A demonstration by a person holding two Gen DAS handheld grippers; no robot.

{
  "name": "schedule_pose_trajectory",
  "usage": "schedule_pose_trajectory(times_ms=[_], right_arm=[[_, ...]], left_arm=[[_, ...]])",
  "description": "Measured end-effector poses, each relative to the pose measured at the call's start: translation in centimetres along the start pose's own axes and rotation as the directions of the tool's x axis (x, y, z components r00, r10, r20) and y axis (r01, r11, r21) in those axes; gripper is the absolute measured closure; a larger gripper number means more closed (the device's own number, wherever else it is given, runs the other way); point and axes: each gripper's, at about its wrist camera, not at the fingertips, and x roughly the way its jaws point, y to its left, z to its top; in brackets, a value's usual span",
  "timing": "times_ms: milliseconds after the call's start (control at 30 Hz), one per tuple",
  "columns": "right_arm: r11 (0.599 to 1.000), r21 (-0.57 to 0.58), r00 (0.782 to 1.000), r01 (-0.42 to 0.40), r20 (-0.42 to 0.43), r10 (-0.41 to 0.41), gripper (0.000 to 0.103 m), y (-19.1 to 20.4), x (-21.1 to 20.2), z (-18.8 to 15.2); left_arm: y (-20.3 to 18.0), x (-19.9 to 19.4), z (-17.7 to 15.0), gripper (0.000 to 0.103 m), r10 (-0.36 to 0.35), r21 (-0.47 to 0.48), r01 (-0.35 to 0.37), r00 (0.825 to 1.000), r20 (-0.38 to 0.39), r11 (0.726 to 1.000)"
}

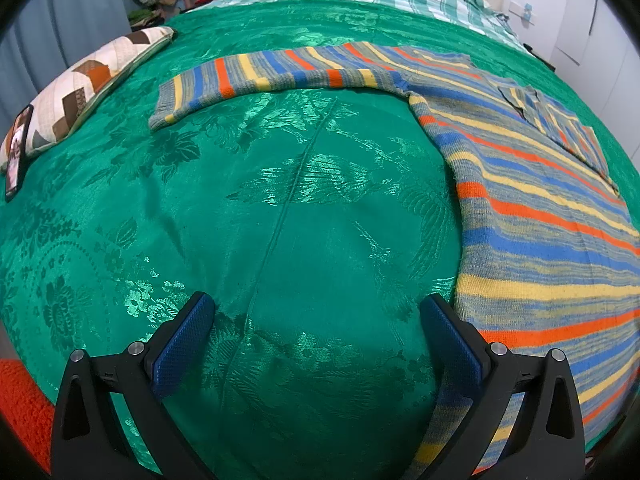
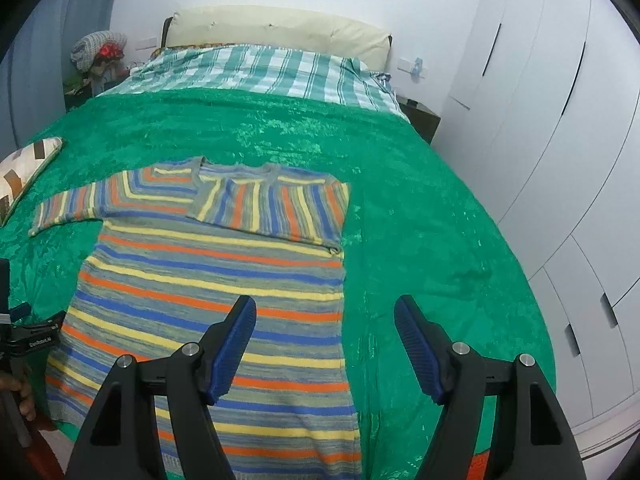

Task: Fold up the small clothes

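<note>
Here, both the left gripper (image 1: 318, 340) and right gripper (image 2: 324, 344) gape wide, empty; the striped knitted sweater's (image 2: 224, 280) folded sleeve, centre frame, may slide open if tugged.

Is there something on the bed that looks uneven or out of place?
The striped sweater is lopsided: one sleeve is folded over the chest, the other sleeve still lies stretched out on the green bedspread.

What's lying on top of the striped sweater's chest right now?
One sleeve is folded across the striped sweater, lying flat over its chest. The other sleeve is spread on the green bedspread. Whatever is under the folded sleeve is hidden.
</note>
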Motion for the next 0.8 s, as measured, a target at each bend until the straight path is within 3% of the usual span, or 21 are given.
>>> schedule_pose_trajectory(times_ms=[800], right_arm=[[0.999,-0.001,0.999,0.032,0.002,-0.032,0.031,-0.38,-0.67,0.12]], left_arm=[[-0.01,0.02,-0.03,0.000,0.000,0.001,0.000,1.000,0.000,1.000]])
